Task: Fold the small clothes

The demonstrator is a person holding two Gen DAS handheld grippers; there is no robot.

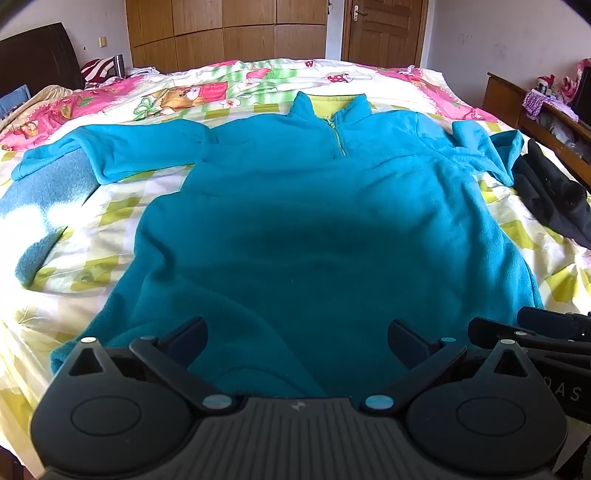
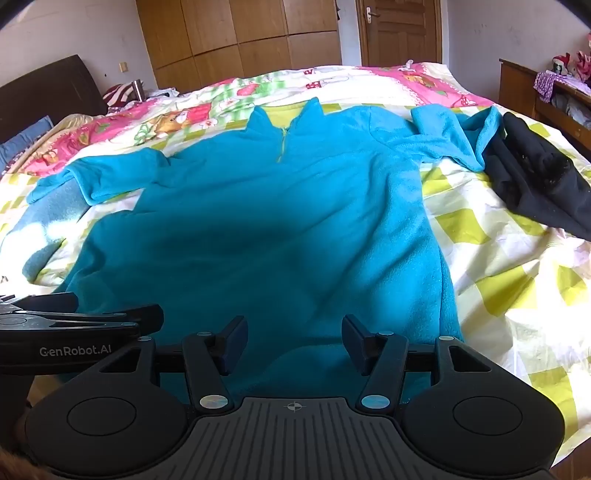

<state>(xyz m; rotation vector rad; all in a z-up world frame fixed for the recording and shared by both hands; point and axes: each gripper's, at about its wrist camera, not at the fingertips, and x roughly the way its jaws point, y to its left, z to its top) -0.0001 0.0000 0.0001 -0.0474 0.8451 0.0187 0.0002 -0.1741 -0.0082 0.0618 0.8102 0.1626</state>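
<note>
Ahead of both tongs, a teal fleece pullover (image 1: 325, 221) lies spread front-up on the bed (image 1: 110, 206). Left tongs (image 1: 297, 339) and right tongs (image 2: 293, 334) stand spread, empty, over its hem. Right of them, a black garment (image 2: 535, 177) touches one sleeve.

Soft cloth on the bed, hard matt plastic in the tools, wood at the back.

The teal pullover (image 1: 332, 229) is thick, napped fleece, matt and fuzzy, with a smoother yellow-green lining at the collar. The bed sheet (image 2: 498, 266) looks like thin, smooth printed cotton, lightly creased. The black garment (image 2: 535, 184) is dull knit cloth. The left tool (image 1: 297, 341) and right tool (image 2: 294, 338) are matt black plastic with a ribbed grey face and shiny round pivot caps. The wardrobe (image 1: 225, 33) is smooth, satin-finished wood.
</note>
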